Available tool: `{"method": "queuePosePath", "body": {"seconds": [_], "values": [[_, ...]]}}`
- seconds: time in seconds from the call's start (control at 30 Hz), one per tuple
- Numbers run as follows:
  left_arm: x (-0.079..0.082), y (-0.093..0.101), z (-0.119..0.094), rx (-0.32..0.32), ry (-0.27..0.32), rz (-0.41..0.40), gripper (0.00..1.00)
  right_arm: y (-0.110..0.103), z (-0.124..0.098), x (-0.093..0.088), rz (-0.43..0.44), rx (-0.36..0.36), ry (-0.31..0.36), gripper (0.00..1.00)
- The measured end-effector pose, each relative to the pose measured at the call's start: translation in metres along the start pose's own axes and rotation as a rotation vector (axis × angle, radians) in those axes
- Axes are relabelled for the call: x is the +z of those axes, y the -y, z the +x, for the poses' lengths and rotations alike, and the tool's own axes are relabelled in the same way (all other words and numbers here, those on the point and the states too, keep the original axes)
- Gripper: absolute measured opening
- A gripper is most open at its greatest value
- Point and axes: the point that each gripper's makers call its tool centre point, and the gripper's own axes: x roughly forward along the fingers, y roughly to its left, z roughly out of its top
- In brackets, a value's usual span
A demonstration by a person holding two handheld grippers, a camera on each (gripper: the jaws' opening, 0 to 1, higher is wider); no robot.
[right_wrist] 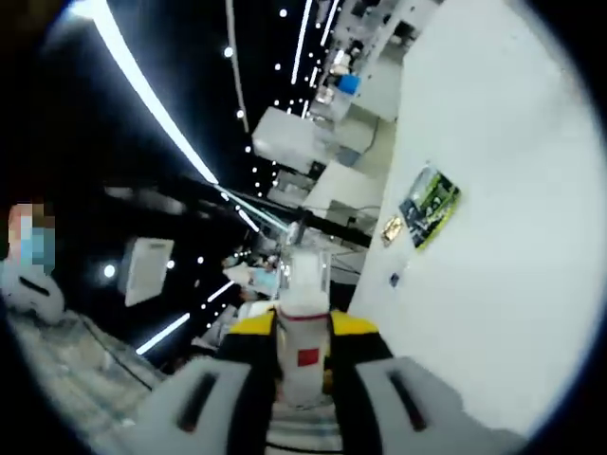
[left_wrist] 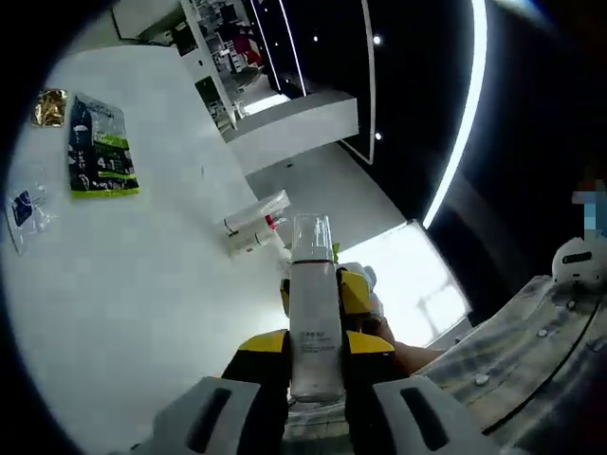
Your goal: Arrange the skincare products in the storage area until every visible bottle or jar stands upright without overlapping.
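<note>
My left gripper [left_wrist: 315, 349] is shut on a white bottle with a clear cap [left_wrist: 314, 313], held off the white table [left_wrist: 142, 303] with its cap pointing away from me. Two more white tubes [left_wrist: 256, 226] lie on their sides on the table just beyond it. A yellow part of the other gripper [left_wrist: 358, 292] shows right behind the held bottle. In the right gripper view, my right gripper [right_wrist: 303, 334] is shut on a white bottle with a red label and a clear cap [right_wrist: 304, 327], held in the air beside the table [right_wrist: 493, 303].
A green-and-black packet [left_wrist: 102, 150] [right_wrist: 430, 204], a gold sachet [left_wrist: 49, 106] [right_wrist: 390, 228] and a small clear sachet [left_wrist: 24, 213] lie flat on the table's far part. A striped sleeve [left_wrist: 531, 351] is at the right. Dark room and light strips lie beyond the table edge.
</note>
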Motion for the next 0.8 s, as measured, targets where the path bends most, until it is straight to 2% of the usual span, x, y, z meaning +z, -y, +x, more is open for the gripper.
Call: {"method": "queuePosePath", "body": {"seconds": [0.03, 0.07, 0.1, 0.2, 0.3, 0.43, 0.47, 0.5, 0.57, 0.6, 0.63, 0.67, 0.7, 0.77, 0.8], "values": [[-0.003, -0.005, 0.000, 0.033, -0.029, 0.018, 0.20, 0.001, 0.000, 0.000, -0.005, -0.013, -0.002, 0.19], [-0.005, -0.009, -0.001, 0.058, -0.055, 0.046, 0.21, 0.002, 0.002, -0.003, 0.032, -0.040, -0.007, 0.19], [-0.005, -0.013, -0.001, 0.085, -0.063, 0.068, 0.21, 0.007, 0.003, -0.003, 0.021, -0.073, -0.002, 0.18], [0.003, -0.035, -0.004, 0.262, -0.071, 0.173, 0.25, 0.022, 0.003, 0.000, -0.005, -0.194, 0.024, 0.17], [0.007, -0.045, -0.005, 0.388, -0.105, 0.242, 0.34, 0.028, 0.003, 0.003, -0.033, -0.298, 0.039, 0.17], [0.017, -0.050, -0.005, 0.518, -0.154, 0.407, 0.36, 0.032, 0.004, 0.009, -0.098, -0.424, 0.053, 0.17], [0.020, -0.051, -0.004, 0.546, -0.158, 0.436, 0.36, 0.030, 0.006, 0.010, -0.104, -0.435, 0.057, 0.17], [0.025, -0.052, -0.003, 0.577, -0.161, 0.504, 0.36, 0.027, 0.010, 0.012, -0.104, -0.439, 0.064, 0.17], [0.024, -0.056, -0.002, 0.626, -0.197, 0.550, 0.34, 0.023, 0.015, 0.014, -0.099, -0.444, 0.076, 0.17], [0.024, -0.058, -0.002, 0.638, -0.218, 0.576, 0.25, 0.021, 0.018, 0.014, -0.095, -0.442, 0.079, 0.17], [0.026, -0.059, -0.003, 0.658, -0.237, 0.639, 0.23, 0.019, 0.021, 0.014, -0.089, -0.442, 0.080, 0.18], [0.029, -0.061, -0.003, 0.677, -0.221, 0.634, 0.23, 0.016, 0.025, 0.015, -0.104, -0.436, 0.083, 0.18], [0.028, -0.060, -0.005, 0.670, -0.223, 0.604, 0.23, 0.016, 0.026, 0.014, -0.156, -0.447, 0.055, 0.18], [0.032, -0.052, -0.005, 0.602, -0.156, 0.541, 0.22, 0.012, 0.029, 0.017, -0.122, -0.413, 0.065, 0.19], [0.031, -0.049, -0.007, 0.566, -0.140, 0.493, 0.22, 0.008, 0.032, 0.014, -0.096, -0.378, 0.044, 0.19]]}}
